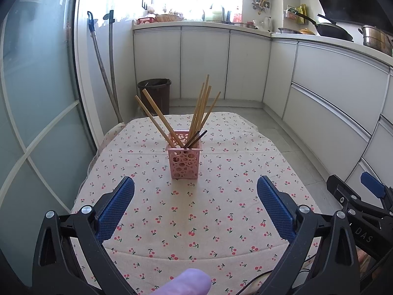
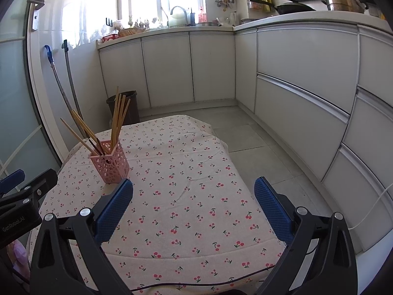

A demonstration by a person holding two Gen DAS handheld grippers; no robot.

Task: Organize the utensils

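Observation:
A pink perforated holder (image 1: pixel 183 163) stands upright in the middle of the cherry-print tablecloth (image 1: pixel 221 196). Several wooden chopsticks (image 1: pixel 201 108) lean out of it, plus dark ones (image 1: pixel 196 139). My left gripper (image 1: pixel 195 188) is open, just short of the holder, with nothing between its blue pads (image 1: pixel 115 209). In the right wrist view the holder (image 2: pixel 110 166) sits at the left with its chopsticks (image 2: pixel 118 115). My right gripper (image 2: pixel 194 188) is open and empty over the cloth (image 2: pixel 196 172), to the right of the holder. Each gripper shows at the edge of the other's view.
White kitchen cabinets (image 1: pixel 319 78) run along the back and right. A dark bin (image 1: pixel 155 93) stands on the floor behind the table, and two long handles (image 1: pixel 108 73) lean on the wall at the left. A cable (image 2: pixel 196 284) lies on the table's near edge.

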